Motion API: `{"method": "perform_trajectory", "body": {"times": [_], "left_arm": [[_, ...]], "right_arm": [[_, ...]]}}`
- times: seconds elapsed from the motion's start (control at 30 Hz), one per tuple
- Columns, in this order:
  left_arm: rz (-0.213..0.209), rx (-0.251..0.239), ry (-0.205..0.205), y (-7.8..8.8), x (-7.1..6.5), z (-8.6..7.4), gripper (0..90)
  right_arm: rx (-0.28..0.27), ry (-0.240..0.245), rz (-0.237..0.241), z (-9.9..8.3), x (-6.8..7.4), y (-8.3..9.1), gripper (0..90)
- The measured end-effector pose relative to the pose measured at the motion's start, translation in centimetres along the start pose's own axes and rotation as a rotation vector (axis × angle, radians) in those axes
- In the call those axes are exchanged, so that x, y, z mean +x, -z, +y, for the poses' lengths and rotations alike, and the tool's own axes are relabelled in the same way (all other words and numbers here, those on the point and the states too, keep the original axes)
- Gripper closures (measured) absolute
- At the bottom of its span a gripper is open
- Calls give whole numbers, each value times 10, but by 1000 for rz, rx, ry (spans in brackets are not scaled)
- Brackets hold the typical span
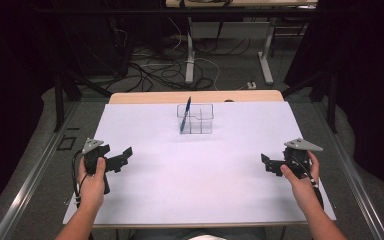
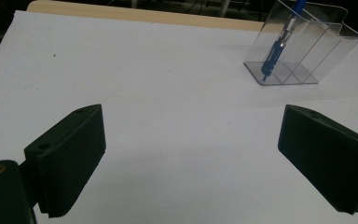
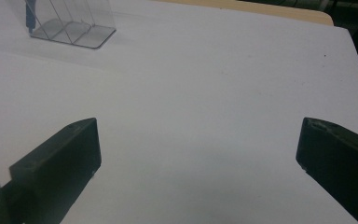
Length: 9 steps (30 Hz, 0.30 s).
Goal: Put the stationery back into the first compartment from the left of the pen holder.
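In the high view the left gripper point(image 1: 122, 159) sits at lower left, its fingers spread and empty. At upper centre of the table point(image 1: 145, 125) stands one clear holder point(image 1: 196, 119) with see-through dividers; one blue pen point(image 1: 185, 115) leans in its left compartment. At lower right, the right gripper point(image 1: 267, 164) has fingers spread, holding nothing. The right gripper view cuts off the holder's top.
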<state>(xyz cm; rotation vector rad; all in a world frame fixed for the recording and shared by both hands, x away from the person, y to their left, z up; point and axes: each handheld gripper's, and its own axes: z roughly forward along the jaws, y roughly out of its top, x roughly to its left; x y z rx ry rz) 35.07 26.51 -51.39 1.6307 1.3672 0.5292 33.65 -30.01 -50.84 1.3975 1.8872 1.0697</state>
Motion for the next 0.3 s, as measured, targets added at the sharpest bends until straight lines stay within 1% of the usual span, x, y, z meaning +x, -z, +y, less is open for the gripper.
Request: {"method": "perform_trajectory", "body": {"times": [0.07, 0.3], "left_arm": [[-3, -6, 17, -1, 1, -1, 78], [1, -5, 16, -1, 3, -3, 78]], "right_arm": [[3, 1, -2, 0, 0, 0, 0], [9, -2, -5, -1, -1, -2, 0]]}}
